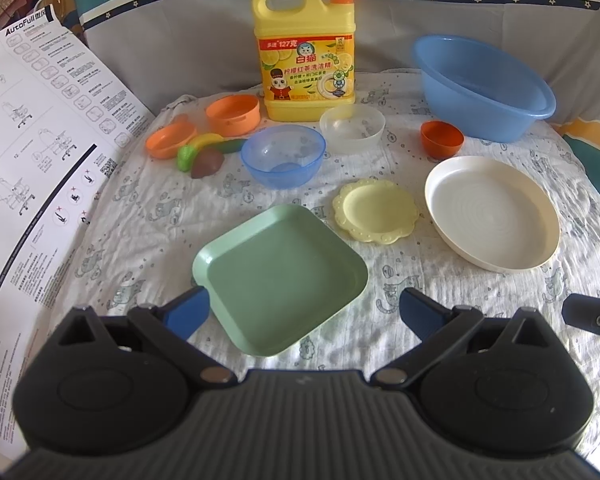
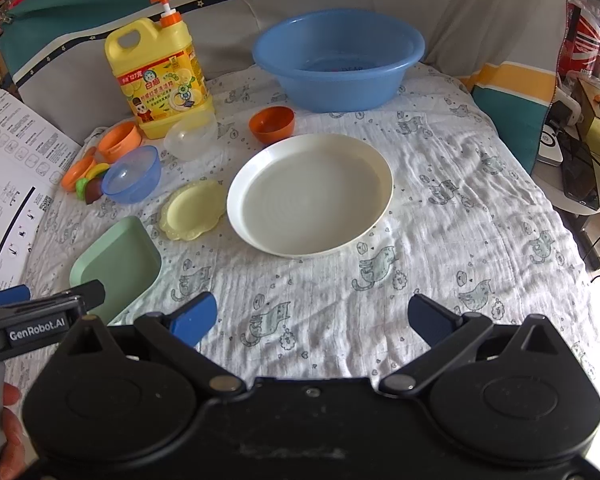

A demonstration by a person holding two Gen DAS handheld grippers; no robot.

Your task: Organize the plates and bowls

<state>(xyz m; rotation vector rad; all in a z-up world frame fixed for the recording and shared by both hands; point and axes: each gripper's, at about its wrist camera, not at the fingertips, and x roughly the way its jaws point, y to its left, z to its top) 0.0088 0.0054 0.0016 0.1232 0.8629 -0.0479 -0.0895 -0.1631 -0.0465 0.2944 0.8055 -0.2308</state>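
Observation:
A green square plate (image 1: pixel 280 276) (image 2: pixel 118 264) lies near the front, with a small yellow scalloped plate (image 1: pixel 375 210) (image 2: pixel 192 209) and a big white round plate (image 1: pixel 492 214) (image 2: pixel 310 194) to its right. Behind stand a blue bowl (image 1: pixel 283 156) (image 2: pixel 132 174), a clear bowl (image 1: pixel 352 128) (image 2: pixel 191 136) and a small orange bowl (image 1: pixel 442 139) (image 2: pixel 271 123). My left gripper (image 1: pixel 300 314) is open and empty, its jaws spread on either side of the green plate's near corner. My right gripper (image 2: pixel 314 318) is open and empty above the cloth, in front of the white plate.
A large blue basin (image 1: pixel 484 86) (image 2: pixel 338 58) and a yellow detergent jug (image 1: pixel 306 50) (image 2: pixel 158 68) stand at the back. Orange toy pots (image 1: pixel 233 114) and toy food (image 1: pixel 204 152) lie at back left. A printed instruction sheet (image 1: pixel 32 152) covers the left side.

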